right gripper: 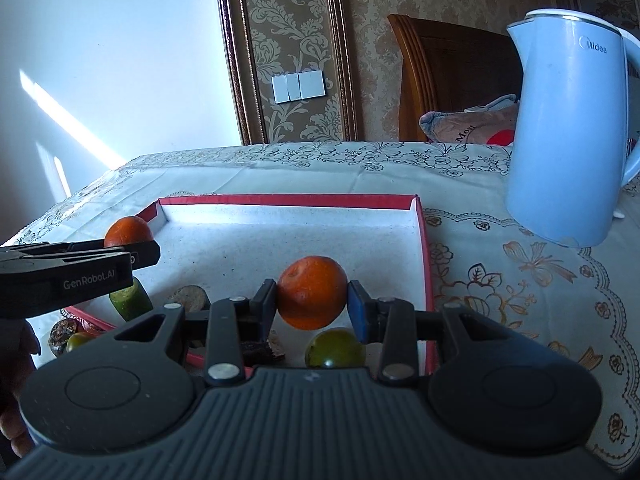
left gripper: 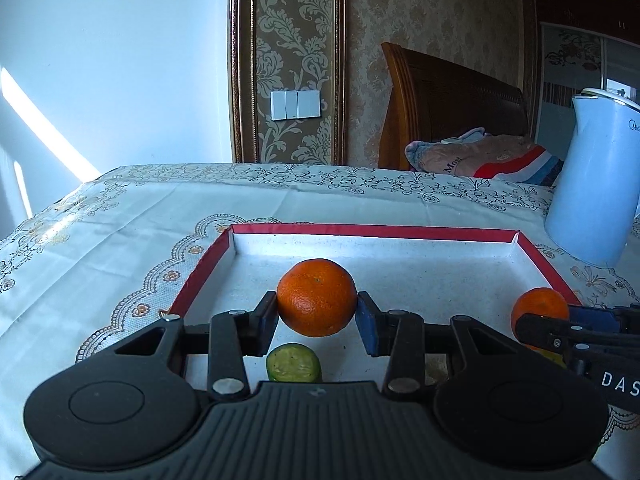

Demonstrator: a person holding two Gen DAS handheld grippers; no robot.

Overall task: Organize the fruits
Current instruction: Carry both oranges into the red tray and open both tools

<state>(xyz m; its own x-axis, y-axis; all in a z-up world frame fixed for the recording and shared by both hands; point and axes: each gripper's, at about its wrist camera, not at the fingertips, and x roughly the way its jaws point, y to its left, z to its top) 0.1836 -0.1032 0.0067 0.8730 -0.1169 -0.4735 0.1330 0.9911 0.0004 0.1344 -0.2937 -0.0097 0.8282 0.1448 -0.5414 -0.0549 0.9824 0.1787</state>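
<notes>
My left fingers (left gripper: pixel 317 312) grasp an orange (left gripper: pixel 316 297), my right fingers (right gripper: pixel 312 306) grasp another orange (right gripper: pixel 312 297), both raised over the red tray (left gripper: pixel 372 231). Next I should lower and release them.

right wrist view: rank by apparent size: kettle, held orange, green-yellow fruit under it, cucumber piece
1. kettle, by far largest
2. orange, clamped in the right hand-held gripper
3. green-yellow fruit and cucumber piece: look similar; both partly hidden, so no ranking.

Left gripper (left gripper: pixel 317 312) clamping an orange (left gripper: pixel 316 297) above red-rimmed tray (left gripper: pixel 372 231), kettle (left gripper: pixel 596 176) right
</notes>
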